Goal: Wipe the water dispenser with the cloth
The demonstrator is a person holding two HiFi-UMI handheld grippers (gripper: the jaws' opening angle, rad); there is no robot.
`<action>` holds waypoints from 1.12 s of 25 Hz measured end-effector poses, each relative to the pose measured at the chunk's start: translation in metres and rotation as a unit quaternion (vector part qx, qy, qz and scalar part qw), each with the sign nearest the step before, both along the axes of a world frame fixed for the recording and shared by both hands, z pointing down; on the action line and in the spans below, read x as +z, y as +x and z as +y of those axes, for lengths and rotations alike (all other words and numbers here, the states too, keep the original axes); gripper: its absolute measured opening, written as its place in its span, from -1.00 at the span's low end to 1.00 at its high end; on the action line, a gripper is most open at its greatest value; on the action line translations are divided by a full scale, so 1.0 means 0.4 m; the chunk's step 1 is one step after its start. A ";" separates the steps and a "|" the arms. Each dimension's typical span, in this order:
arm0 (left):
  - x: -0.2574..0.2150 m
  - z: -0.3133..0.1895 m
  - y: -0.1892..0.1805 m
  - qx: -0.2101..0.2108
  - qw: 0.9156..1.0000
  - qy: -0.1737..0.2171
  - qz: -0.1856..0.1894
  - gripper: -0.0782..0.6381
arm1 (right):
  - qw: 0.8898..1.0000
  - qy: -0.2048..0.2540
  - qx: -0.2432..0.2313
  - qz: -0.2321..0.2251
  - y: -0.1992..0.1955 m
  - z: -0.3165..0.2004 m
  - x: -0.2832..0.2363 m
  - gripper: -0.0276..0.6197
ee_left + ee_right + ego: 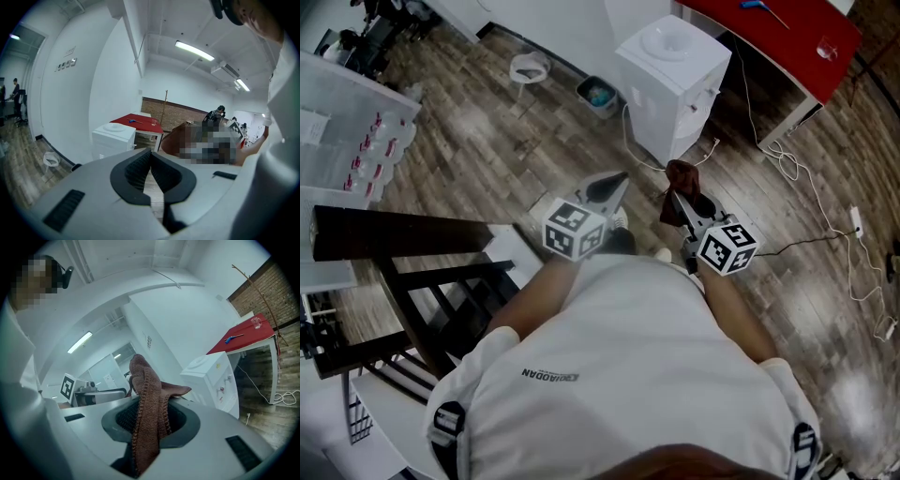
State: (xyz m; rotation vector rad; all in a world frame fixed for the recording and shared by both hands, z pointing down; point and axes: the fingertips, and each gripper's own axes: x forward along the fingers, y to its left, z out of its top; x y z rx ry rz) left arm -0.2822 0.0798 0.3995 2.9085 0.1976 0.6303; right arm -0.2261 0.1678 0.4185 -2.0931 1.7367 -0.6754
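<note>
The white water dispenser (675, 80) stands on the wood floor ahead of me, also seen in the left gripper view (112, 137) and the right gripper view (213, 378). My right gripper (680, 192) is shut on a brown knitted cloth (147, 408), which sticks up from the jaws and shows in the head view (684, 178). It is held a short way in front of the dispenser, apart from it. My left gripper (614, 183) is shut with nothing in it, its jaws (151, 168) touching, to the left of the right one.
A red table (787, 37) stands beyond the dispenser. Cables (806, 178) trail over the floor on the right. A small bin (598, 94) and a white stool (530, 67) are left of the dispenser. A dark chair (422, 281) is close on my left.
</note>
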 end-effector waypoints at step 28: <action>0.069 -0.590 0.213 0.122 0.991 -0.056 -0.002 -0.79 | 0.982 -0.106 0.151 -0.044 0.193 -0.474 0.116 -0.65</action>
